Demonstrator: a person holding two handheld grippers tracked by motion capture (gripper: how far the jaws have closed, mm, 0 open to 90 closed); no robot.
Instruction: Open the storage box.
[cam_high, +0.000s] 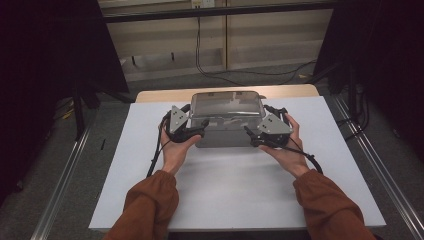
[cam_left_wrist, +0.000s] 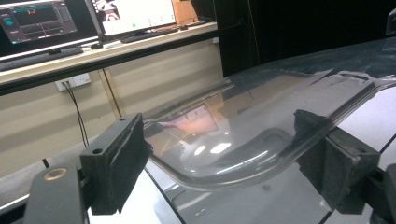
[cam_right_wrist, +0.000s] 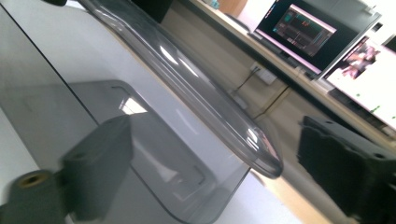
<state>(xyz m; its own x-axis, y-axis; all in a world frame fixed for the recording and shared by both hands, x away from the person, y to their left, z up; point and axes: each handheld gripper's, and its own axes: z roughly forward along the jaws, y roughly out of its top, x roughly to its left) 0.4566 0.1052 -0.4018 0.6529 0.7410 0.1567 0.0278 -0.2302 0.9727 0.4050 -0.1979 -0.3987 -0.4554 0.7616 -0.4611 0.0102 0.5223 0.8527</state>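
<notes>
The left gripper (cam_high: 200, 131) is clamped on the near left corner of the lid (cam_high: 227, 104). In the left gripper view the clear rim runs from one pad (cam_left_wrist: 122, 156) to the other, and both appear to press on it. The jaws stand fairly wide because they span the curve of the corner rather than a thin edge.

The right gripper (cam_high: 250, 136) is at the near right corner with its jaws wide. In its own view the rounded lid corner hangs between the two pads and touches neither. It looks placed to take that corner, so that the lid is carried from both ends and stays level rather than twisting from one side.

The lid sits over the grey box (cam_high: 225, 136), which stands at the far middle of the white table (cam_high: 225, 200). In the gripper views the lid appears tilted, with its near rim raised off the box wall. I cannot tell whether its far edge rests on the box.

Both hands come in low from the near side with the palms under the grippers, which suits sliding the jaws level onto a thin rim.

I can make out no brand or label on the lid or box. The monitors (cam_right_wrist: 303, 28) on the shelf behind show coloured panels, but their text is too small and blurred to read.
</notes>
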